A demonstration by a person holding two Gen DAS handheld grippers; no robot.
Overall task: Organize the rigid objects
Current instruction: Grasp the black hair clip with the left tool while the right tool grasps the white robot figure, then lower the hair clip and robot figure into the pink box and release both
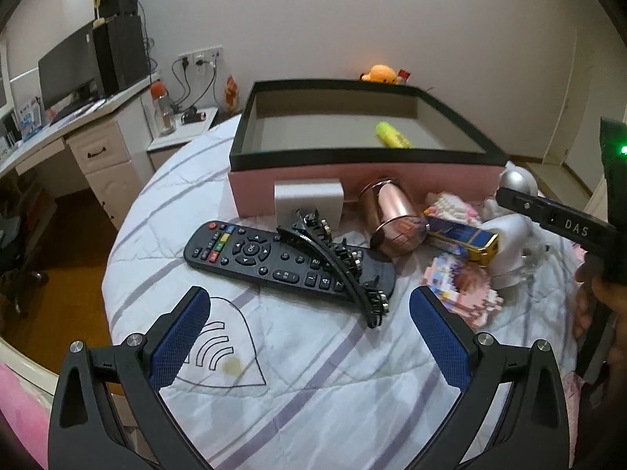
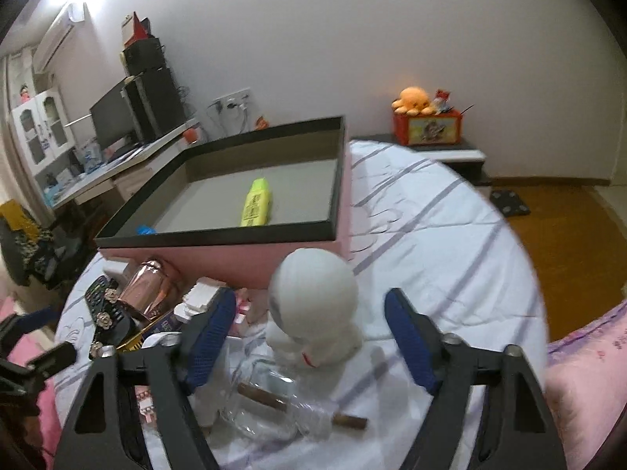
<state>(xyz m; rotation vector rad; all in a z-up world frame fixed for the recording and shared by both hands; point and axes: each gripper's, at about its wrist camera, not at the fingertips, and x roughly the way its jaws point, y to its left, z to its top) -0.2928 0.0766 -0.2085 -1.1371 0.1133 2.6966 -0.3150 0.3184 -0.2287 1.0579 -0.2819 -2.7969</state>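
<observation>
A: Where do we stand? Our left gripper [image 1: 309, 337] hangs spread wide and empty at the bottom of its frame, just short of the black hair claw clip [image 1: 337, 262] lying across the TV remote [image 1: 274, 258].

B: Our right gripper [image 2: 309, 340] is spread wide too, holding nothing, with the white round-headed figurine [image 2: 313, 305] standing between its blue pads. The pink storage box [image 2: 274, 262] sits mid-frame; a yellow highlighter [image 2: 256, 203] already lies inside.

A: So the figurine probably goes next?

B: Likely. We should close low on its narrower body, not the round head, which could slip. The clear plastic bottle [image 2: 274, 411] lies at its base, so we lift straight up before swinging over the box's black rim.
</observation>
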